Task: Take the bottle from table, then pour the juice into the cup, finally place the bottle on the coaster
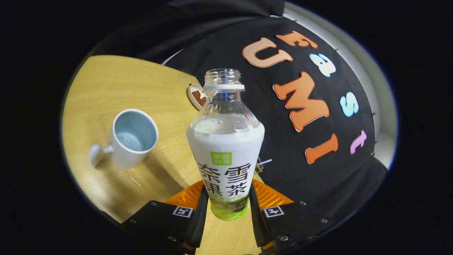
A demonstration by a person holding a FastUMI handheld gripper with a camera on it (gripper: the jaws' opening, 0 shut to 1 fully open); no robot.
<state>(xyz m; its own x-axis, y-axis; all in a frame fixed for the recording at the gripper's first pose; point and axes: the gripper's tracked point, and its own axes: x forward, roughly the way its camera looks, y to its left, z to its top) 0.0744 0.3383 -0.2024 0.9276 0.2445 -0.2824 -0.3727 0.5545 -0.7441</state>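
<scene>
The gripper (226,198) holds a clear plastic bottle with a white printed label and a green band at its base (225,152); its two fingers (201,202) are closed narrow against the lower part of the bottle, one pressing on each side, so the bottle stands between them and rises up the middle of the gripper view; the bottle has no cap on its threaded neck, and the pale liquid inside reaches up to about the shoulder, where the label ends and the bare clear plastic begins; the bottle leans only slightly against the tilted scene, and whether its base touches the surface below cannot be told; beneath and beyond the fingers lies the light wooden counter (106,81); on it, off to the left of the bottle and well apart from it, sits a white ceramic cup with a pale blue inside (131,137), its handle turned away from the bottle and its mouth open toward the camera; farther back, just beside the bottle's neck and partly hidden by it, lies a small pale round coaster with a reddish-brown figure on it (196,95), near the far edge of the counter.
</scene>
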